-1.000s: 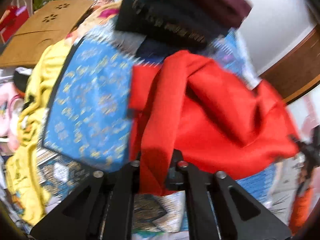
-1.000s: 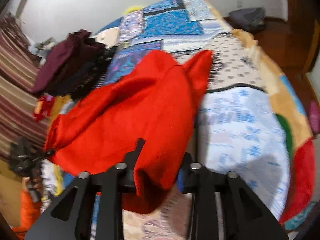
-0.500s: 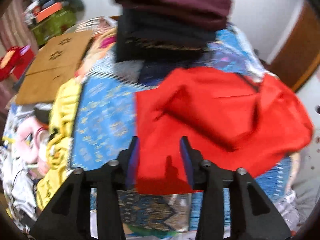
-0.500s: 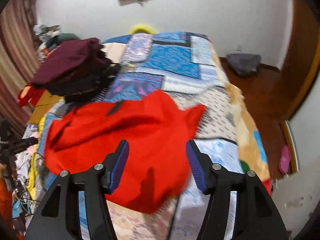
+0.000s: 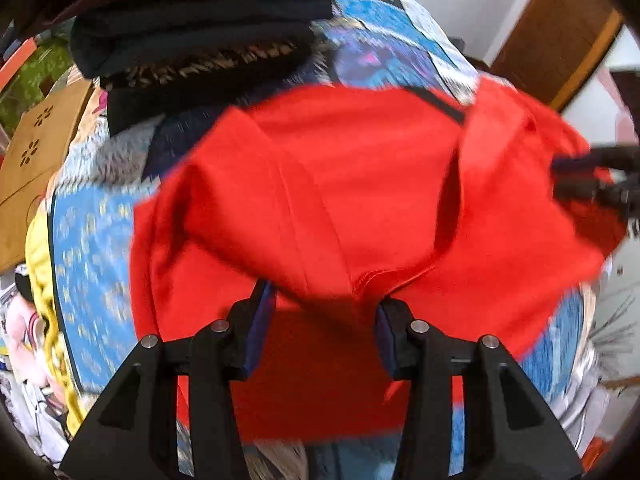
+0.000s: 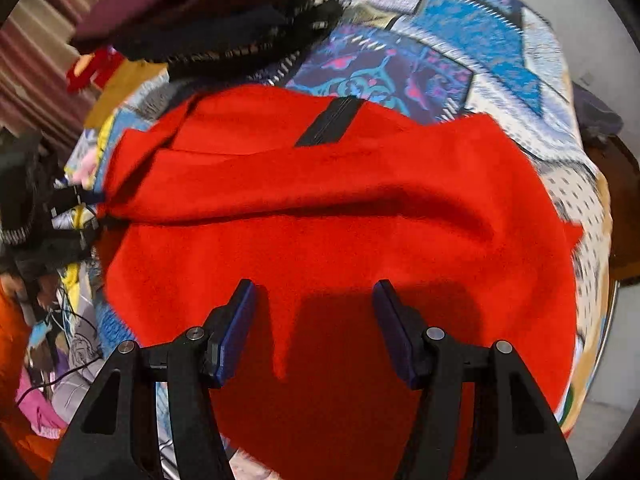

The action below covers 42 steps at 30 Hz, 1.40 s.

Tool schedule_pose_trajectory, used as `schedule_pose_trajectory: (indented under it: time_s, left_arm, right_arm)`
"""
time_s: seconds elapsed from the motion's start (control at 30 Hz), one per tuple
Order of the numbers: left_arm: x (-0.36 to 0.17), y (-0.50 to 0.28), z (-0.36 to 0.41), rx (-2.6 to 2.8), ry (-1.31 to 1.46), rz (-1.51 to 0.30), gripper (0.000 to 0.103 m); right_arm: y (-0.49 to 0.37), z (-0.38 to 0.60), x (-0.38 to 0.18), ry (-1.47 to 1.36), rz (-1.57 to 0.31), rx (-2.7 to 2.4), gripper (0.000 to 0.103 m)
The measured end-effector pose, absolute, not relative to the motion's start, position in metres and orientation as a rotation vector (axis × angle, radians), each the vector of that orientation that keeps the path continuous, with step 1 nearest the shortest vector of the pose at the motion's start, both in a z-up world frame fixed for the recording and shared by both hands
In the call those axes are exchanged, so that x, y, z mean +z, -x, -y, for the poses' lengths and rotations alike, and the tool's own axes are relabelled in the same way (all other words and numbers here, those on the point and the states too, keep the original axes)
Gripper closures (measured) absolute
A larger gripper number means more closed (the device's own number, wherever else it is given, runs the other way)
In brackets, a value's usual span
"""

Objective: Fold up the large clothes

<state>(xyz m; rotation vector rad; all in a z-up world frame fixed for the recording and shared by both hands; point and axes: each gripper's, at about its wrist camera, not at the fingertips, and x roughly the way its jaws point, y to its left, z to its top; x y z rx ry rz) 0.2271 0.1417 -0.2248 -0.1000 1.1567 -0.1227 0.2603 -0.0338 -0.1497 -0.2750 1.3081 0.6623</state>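
A large red fleece garment [image 5: 340, 200] lies spread on the bed, folded over on itself; it also shows in the right wrist view [image 6: 340, 220], with a dark zipper strip [image 6: 330, 120] at its far edge. My left gripper [image 5: 322, 320] is open and empty, just above the near fold of the garment. My right gripper [image 6: 314, 316] is open and empty over the garment's near part. The right gripper's tip [image 5: 592, 176] shows at the far right edge of the garment in the left wrist view.
A stack of folded dark and maroon clothes [image 5: 192, 28] sits on the patchwork bedspread [image 6: 460, 40] behind the red garment; it also shows in the right wrist view [image 6: 208, 12]. A brown cardboard box [image 5: 32, 152] and clutter lie left of the bed. A wooden door [image 5: 560, 28] stands far right.
Both grippers let go of the red garment and opened. It dropped flat onto the bed, and both grippers moved closer down over it.
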Motion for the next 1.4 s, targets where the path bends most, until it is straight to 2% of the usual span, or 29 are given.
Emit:
schedule_pose_trajectory:
  time_s: [0.13, 0.23, 0.33, 0.47, 0.6, 0.87, 1.0, 1.1, 1.4]
  left_arm:
    - [-0.229, -0.277, -0.186, 0.011, 0.199, -1.154, 0.058]
    - [-0.228, -0.295, -0.222, 0.195, 0.245, -1.107, 0.058]
    - [-0.221, -0.288, -0.245, 0.32, 0.265, -1.047, 0.058]
    - [-0.215, -0.264, -0.256, 0.347, 0.255, -1.022, 0.058]
    - [-0.22, -0.239, -0.243, 0.235, 0.289, -1.075, 0.058]
    - [-0.23, -0.203, -0.164, 0.013, 0.265, -1.149, 0.056]
    - [-0.236, -0.181, -0.142, 0.034, 0.175, -1.129, 0.04]
    - [-0.24, -0.165, -0.152, 0.07, 0.193, -1.117, 0.026]
    - [-0.25, -0.106, -0.224, 0.339, 0.365, -1.141, 0.025]
  right_arm:
    - [-0.305, 0.027, -0.162, 0.237, -1.367, 0.607, 0.047]
    - [-0.337, 0.042, -0.157, 0.138, -1.308, 0.457, 0.047]
    - [-0.336, 0.059, -0.143, 0.118, -1.203, 0.395, 0.047]
    - [-0.315, 0.08, -0.133, 0.073, -1.182, 0.422, 0.047]
    - [-0.29, 0.076, -0.126, 0.078, -1.183, 0.479, 0.047]
    - [-0.228, 0.061, -0.13, 0.195, -1.13, 0.557, 0.047]
    - [-0.205, 0.065, -0.142, 0.298, -1.081, 0.512, 0.046]
    - [-0.193, 0.08, -0.144, 0.32, -1.032, 0.485, 0.039]
    - [-0.176, 0.117, -0.126, 0.207, -1.009, 0.39, 0.038]
